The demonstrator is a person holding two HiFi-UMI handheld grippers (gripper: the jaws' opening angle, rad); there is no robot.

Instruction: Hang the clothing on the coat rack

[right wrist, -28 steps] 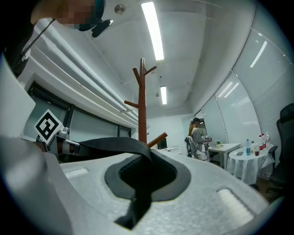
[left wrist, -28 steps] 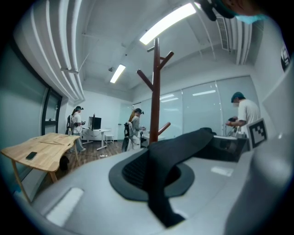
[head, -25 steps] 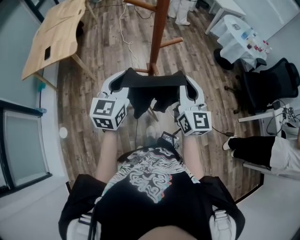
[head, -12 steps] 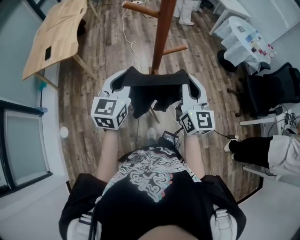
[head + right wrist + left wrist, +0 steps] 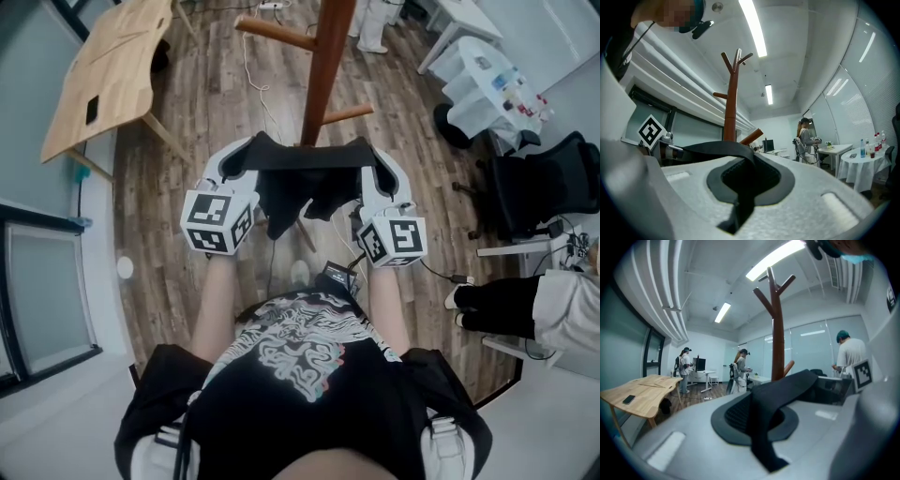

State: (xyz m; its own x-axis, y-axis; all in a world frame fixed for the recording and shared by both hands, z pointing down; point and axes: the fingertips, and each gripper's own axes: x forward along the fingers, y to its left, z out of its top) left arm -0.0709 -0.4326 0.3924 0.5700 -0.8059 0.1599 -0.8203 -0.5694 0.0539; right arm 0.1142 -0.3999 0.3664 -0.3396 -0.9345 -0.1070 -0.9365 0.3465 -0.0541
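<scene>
One wooden bench point(image 5: 103, 75) stands well left, bare floor point(image 5: 216, 94) between. Left tongs point(image 5: 242, 161) clamp the left edge of the black garment point(image 5: 300, 164); coat rack point(image 5: 323, 66) rises just beyond its middle; right tongs point(image 5: 380, 169) clamp its right edge; office chair point(image 5: 544, 178) well right.

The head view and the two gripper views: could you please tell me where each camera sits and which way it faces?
Head view: on the person's head, facing steeply down at the floor; torso, forearms, left tool and right tool show, both pinching black clothing.
Left gripper view: on the left tool, facing along its shut jaws toward the coat rack; the right tool's marker cube shows.
Right gripper view: on the right tool, facing likewise; the left tool's marker cube shows.
Shared: all three show the clothing and coat rack.
</scene>
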